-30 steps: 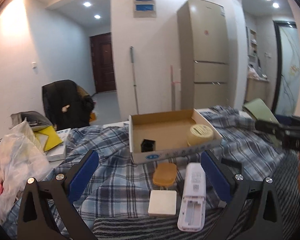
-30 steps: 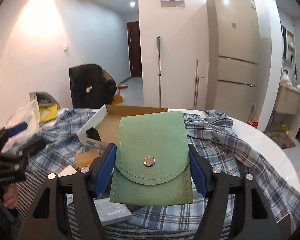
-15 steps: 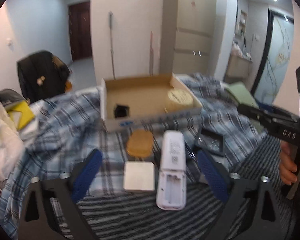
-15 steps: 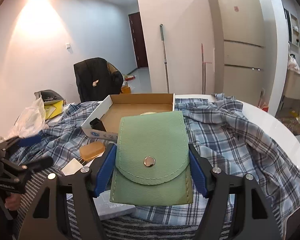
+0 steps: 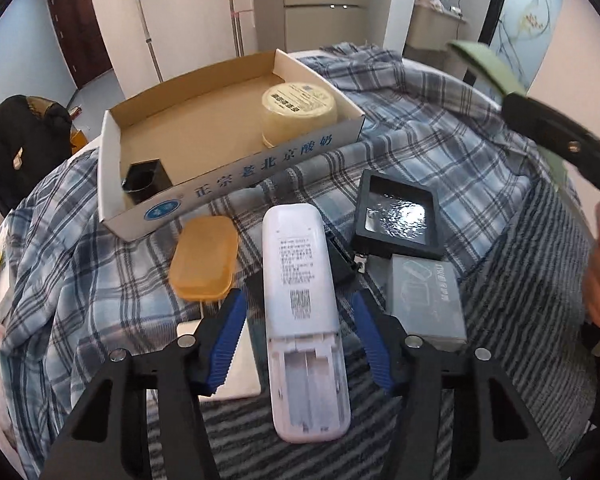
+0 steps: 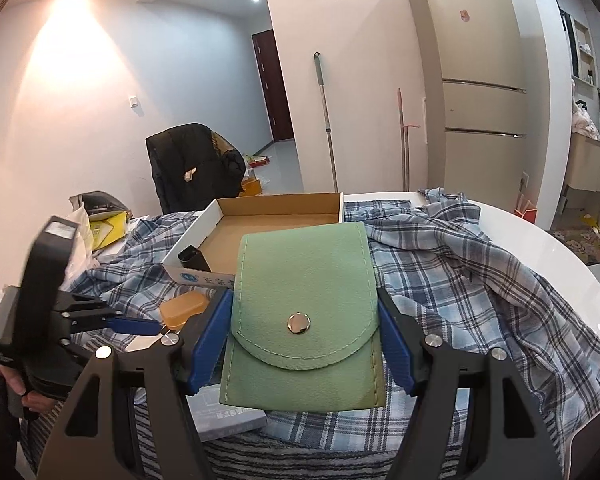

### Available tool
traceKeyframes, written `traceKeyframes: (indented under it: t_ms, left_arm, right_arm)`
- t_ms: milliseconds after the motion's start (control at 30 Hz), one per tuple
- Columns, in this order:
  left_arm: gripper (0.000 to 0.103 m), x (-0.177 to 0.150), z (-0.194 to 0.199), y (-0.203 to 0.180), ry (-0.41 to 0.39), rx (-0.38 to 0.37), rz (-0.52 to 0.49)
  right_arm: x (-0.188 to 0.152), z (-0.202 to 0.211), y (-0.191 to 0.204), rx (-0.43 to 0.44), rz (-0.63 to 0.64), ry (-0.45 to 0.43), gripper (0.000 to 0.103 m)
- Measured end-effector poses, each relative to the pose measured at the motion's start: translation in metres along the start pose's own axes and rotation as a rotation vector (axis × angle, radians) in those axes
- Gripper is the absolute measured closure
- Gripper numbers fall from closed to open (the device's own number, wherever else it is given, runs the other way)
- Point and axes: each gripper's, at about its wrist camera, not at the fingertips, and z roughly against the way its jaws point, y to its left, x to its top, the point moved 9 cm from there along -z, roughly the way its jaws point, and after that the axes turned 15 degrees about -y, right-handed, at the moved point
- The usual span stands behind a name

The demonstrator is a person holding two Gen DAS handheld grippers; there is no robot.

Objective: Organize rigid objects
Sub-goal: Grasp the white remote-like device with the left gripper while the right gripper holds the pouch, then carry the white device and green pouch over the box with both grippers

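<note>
My left gripper [image 5: 298, 322] is open, its blue fingers on either side of a white remote [image 5: 302, 312] lying face down on the cloth, a gap on each side. An orange soap-like box [image 5: 204, 262], a white square [image 5: 240, 360], a black framed case [image 5: 398, 214] and a grey box [image 5: 426, 300] lie around it. The cardboard tray [image 5: 236, 184] behind holds a round yellow jar [image 5: 298, 112] and a small black cube [image 5: 144, 180]. My right gripper [image 6: 304, 336] is shut on a green snap pouch [image 6: 304, 316], held above the table.
A plaid cloth [image 6: 460, 264] covers the round white table [image 6: 540, 248]. A plastic bag and yellow items [image 6: 100, 228] sit at the left. A black chair [image 6: 192, 164], a fridge [image 6: 476, 80] and mop handles stand behind. The left gripper shows in the right wrist view [image 6: 112, 320].
My left gripper has tilted down and moved in over the remote, its fingers closing in to either side of it. The right gripper still holds the green pouch, nearly unmoved.
</note>
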Motion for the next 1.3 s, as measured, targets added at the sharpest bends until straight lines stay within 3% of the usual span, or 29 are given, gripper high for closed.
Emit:
traceKeyframes:
  t_ms: [100,200,267,433,533,700,1067,1300]
  left_arm:
    - [0.045,0.000,-0.010,-0.001,0.022,0.000,-0.003]
    - [0.045,-0.007,-0.017,0.001,0.040,0.071,-0.052]
    - [0.045,-0.009,-0.018,-0.001,0.030,0.066,-0.074]
    - [0.061,-0.007,-0.017,0.005,0.027,0.065,-0.041]
    - [0.061,-0.005,-0.012,0.007,0.005,0.035,-0.008]
    - [0.061,0.002,0.010,0.005,-0.071,0.062,-0.018]
    - [0.061,-0.004,0.045,-0.002,-0.119,0.071,0.003]
    - [0.061,-0.033,0.047,0.001,-0.050,0.078,0.043]
  right_arm:
    - [0.001,0.000,-0.001,0.005,-0.006,0.000,0.035]
    - [0.002,0.001,-0.001,0.011,-0.011,0.002,0.035]
    - [0.001,0.002,0.001,0.022,-0.021,0.006,0.035]
    - [0.002,0.004,0.005,0.032,-0.006,0.001,0.035]
    - [0.002,0.004,0.003,0.019,-0.001,-0.005,0.035]
    - [0.002,0.002,-0.002,0.007,-0.007,-0.003,0.035]
    - [0.001,0.000,-0.005,-0.031,0.018,-0.014,0.035]
    - [-0.002,-0.003,-0.004,-0.029,0.018,0.002,0.035]
